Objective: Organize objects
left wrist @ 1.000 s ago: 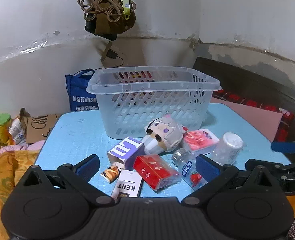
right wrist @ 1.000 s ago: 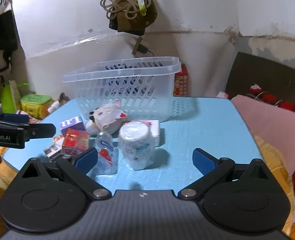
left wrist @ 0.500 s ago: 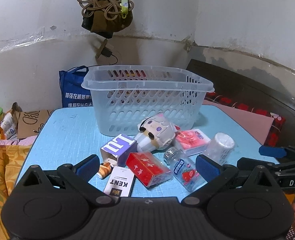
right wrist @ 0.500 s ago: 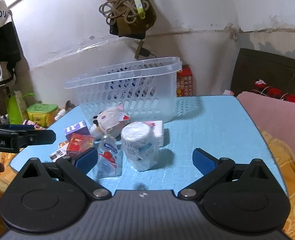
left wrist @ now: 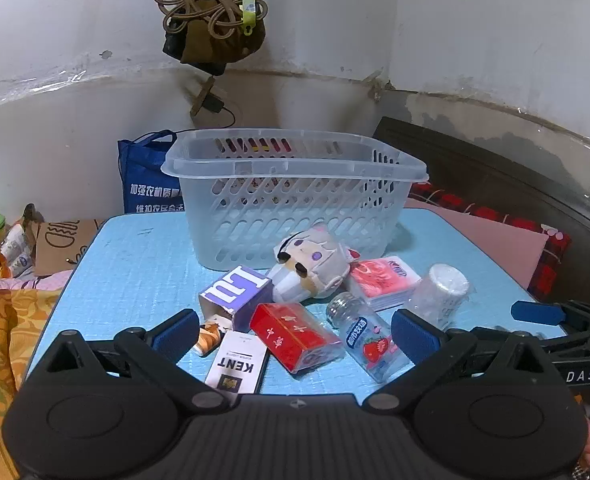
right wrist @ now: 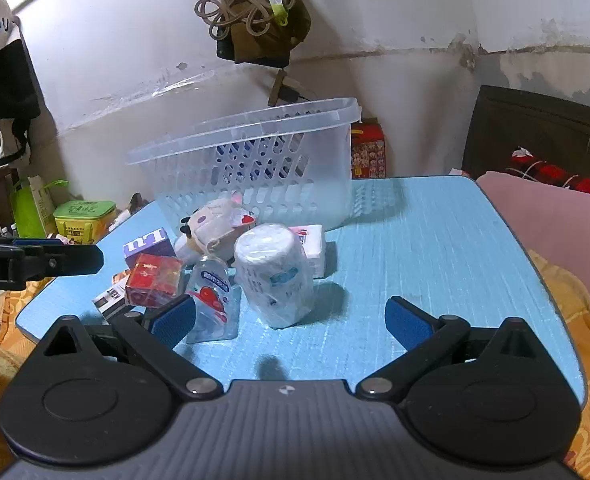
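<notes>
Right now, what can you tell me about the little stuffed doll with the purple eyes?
The small grey-white stuffed doll with purple eyes looks soft, like cloth. It has black patches on its face, a cream muzzle and a bit of red at one side. It lies tipped over on the light blue table, right in front of the clear plastic slotted basket. It appears to touch the purple-and-white box and the pink tissue pack. No hand-held gripper touches it.

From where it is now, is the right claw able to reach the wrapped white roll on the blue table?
Probably yes. The right claw is open, and the wrapped white roll stands just ahead of it with bare table between. The strawberry bottle lies close on its left.
</notes>
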Tool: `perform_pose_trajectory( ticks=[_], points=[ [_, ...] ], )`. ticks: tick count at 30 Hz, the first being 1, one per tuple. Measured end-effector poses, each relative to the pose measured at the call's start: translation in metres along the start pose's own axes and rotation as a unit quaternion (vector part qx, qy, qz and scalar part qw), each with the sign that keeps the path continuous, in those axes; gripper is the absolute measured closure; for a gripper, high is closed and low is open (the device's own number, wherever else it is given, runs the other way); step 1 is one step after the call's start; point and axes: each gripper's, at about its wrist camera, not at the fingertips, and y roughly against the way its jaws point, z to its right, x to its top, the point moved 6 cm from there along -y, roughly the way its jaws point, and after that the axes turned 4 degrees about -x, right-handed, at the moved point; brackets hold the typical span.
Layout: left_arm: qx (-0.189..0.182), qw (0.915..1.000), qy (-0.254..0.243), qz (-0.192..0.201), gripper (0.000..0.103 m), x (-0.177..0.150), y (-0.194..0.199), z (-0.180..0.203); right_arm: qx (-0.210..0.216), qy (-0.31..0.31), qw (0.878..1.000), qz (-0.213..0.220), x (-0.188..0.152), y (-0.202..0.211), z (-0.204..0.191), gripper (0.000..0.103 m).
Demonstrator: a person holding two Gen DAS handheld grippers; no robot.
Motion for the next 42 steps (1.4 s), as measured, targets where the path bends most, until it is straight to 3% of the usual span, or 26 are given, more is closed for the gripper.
perform_pose_trajectory(
  ticks=[42],
  points=[
    [0.012, 0.9999, -0.001, -0.007, 0.0, -0.002, -0.003, 0.002, 0.011, -0.011, 1.0, -0.017, -0.017, -0.008, 0.005, 0.0]
  ],
)
